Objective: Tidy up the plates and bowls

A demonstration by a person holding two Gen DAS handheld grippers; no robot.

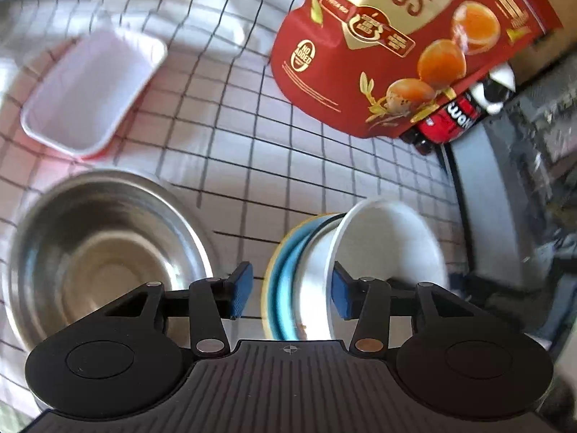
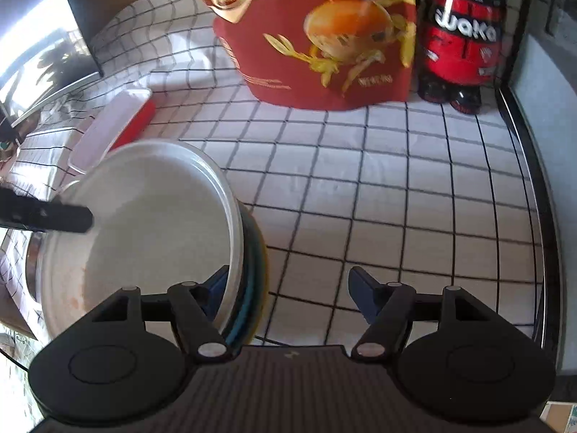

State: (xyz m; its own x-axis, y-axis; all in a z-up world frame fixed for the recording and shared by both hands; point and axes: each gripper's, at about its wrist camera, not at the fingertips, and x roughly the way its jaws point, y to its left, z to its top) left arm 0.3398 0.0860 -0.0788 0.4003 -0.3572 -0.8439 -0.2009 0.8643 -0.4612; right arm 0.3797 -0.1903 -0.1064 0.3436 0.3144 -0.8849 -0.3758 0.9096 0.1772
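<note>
A white bowl (image 1: 386, 249) (image 2: 144, 231) sits nested in a blue dish (image 1: 288, 288) and a yellow-rimmed dish (image 2: 260, 263). My left gripper (image 1: 291, 292) is open, with the stack's rim between its blue pads (image 1: 241, 290) and a gap showing on the left side. My right gripper (image 2: 290, 292) is open too. One of its fingers (image 2: 216, 288) is inside the white bowl and the other stands clear over the cloth. A steel bowl (image 1: 97, 252) rests left of the stack. One black finger of the left gripper (image 2: 47, 216) reaches over the bowl's far side.
A white tray with red sides (image 1: 90, 90) (image 2: 111, 130) lies beyond the steel bowl. A red egg pouch (image 1: 396, 54) (image 2: 317, 36) and a red-and-black panda figure (image 1: 458, 115) (image 2: 465, 36) stand at the back. The checked cloth (image 2: 396, 198) ends at a dark table edge (image 2: 533, 180).
</note>
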